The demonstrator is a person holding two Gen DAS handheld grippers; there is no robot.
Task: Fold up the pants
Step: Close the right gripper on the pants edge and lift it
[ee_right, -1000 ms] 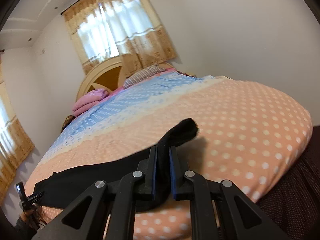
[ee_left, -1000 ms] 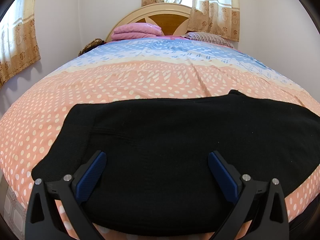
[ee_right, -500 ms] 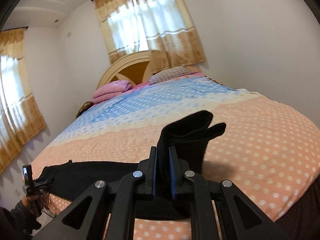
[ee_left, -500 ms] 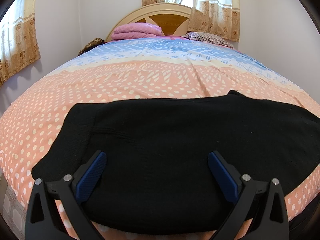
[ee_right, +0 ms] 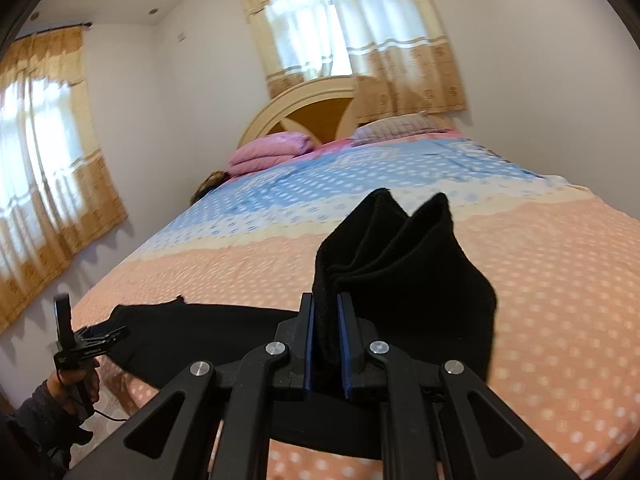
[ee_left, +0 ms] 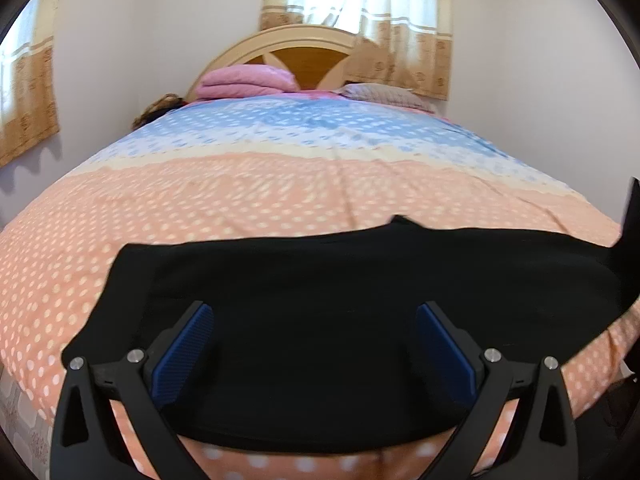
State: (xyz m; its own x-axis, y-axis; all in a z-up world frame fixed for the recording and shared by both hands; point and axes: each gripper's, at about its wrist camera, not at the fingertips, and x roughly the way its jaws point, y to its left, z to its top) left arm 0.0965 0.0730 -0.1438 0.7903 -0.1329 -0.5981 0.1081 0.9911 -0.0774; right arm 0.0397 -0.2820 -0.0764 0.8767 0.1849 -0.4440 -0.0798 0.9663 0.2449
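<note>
The bed (ee_left: 168, 208) is spread with a dotted cover, and the black pants (ee_left: 320, 320) are laid flat across its near edge. One end of the pants is pinched and lifted by the nearly closed fingers of the right gripper (ee_right: 328, 344). The left gripper (ee_left: 316, 348) is held wide apart over the cloth, gripping nothing. With no end pinned, the whole garment could be dragged askew, or the bunched layers could slip free.

2 wrist views facing headboard (ee_left: 280, 46)
</note>
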